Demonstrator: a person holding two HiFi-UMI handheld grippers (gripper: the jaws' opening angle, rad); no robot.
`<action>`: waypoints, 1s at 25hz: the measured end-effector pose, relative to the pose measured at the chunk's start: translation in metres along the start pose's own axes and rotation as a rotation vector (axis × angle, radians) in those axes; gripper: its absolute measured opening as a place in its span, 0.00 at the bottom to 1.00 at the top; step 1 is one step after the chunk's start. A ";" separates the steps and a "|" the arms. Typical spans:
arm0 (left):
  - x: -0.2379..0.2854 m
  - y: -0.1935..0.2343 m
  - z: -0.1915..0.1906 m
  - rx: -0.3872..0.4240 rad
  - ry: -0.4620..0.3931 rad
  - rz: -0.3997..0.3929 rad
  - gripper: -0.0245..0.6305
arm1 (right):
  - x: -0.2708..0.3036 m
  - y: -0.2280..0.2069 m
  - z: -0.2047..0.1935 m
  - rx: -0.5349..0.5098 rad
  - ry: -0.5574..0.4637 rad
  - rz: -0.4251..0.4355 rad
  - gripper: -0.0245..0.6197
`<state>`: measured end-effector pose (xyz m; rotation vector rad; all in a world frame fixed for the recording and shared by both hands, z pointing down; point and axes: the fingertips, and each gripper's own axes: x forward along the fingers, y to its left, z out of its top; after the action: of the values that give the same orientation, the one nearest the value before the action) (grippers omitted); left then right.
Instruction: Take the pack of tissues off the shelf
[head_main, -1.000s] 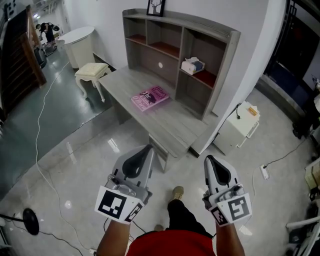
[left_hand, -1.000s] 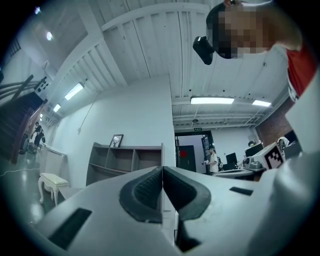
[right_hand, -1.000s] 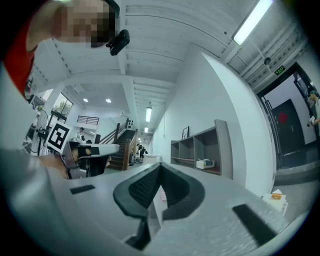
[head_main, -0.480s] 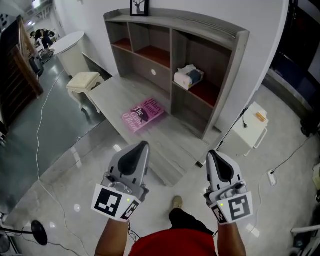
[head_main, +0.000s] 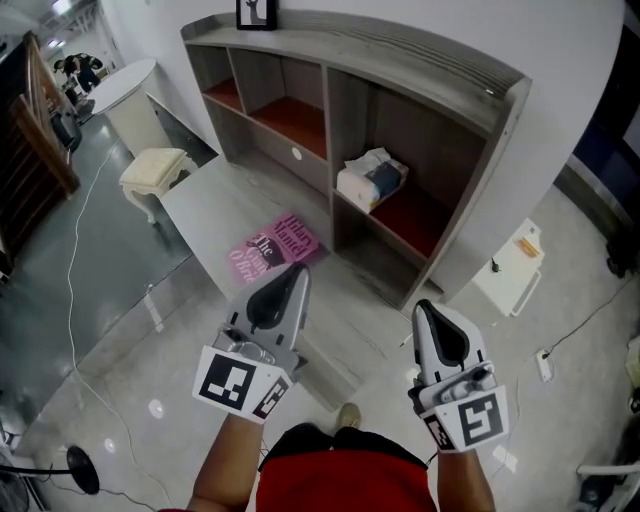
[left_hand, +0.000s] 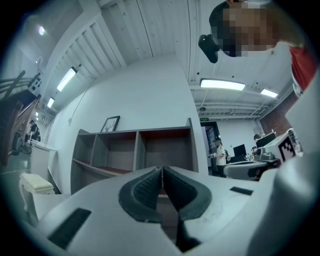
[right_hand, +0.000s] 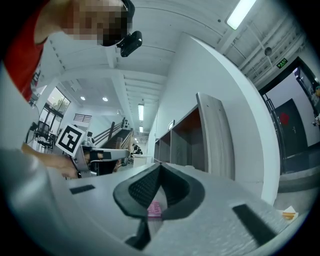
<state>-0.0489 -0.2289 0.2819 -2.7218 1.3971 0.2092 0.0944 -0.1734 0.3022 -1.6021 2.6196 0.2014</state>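
The pack of tissues (head_main: 370, 180) sits in the rightmost compartment of the shelf unit (head_main: 420, 70), on that compartment's red board. It lies towards the front edge, with a tissue sticking up from its top. Nothing touches it. The shelf unit stands along the far side of a grey desk (head_main: 210, 200). A pink book (head_main: 272, 250) lies flat on the desk top, to the left of the tissues and nearer.

Both grippers hang in the air on the near side of the desk, well apart from the pack, with their tips pointing towards the shelf. The left gripper (head_main: 295, 270) has its tip over the near edge of the pink book in the head view. Its own view shows the two dark pads (left_hand: 145, 187) pressed together with nothing between them — closed and empty. The right gripper (head_main: 425, 308) is further right, and its jaws are likewise closed on nothing. In its view a strip of the pink book (right_hand: 154, 209) shows through the gap below the pads (right_hand: 142, 187).

A small picture frame (head_main: 257, 12) stands on top of the shelf unit at its far left end. A cream stool (head_main: 155, 165) stands on the floor left of the desk — a low white cabinet (head_main: 515, 265) stands to the right of it.
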 end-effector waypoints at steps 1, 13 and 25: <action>0.009 0.003 -0.002 -0.002 0.006 -0.004 0.05 | 0.004 -0.003 -0.001 0.001 0.004 -0.004 0.05; 0.102 0.018 -0.033 -0.021 0.053 -0.166 0.31 | 0.028 -0.032 0.000 -0.028 0.000 -0.146 0.05; 0.177 0.027 -0.088 0.008 0.189 -0.245 0.64 | 0.036 -0.048 -0.013 -0.041 0.044 -0.237 0.05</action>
<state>0.0389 -0.3977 0.3410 -2.9355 1.0810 -0.0703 0.1205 -0.2282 0.3067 -1.9330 2.4414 0.2101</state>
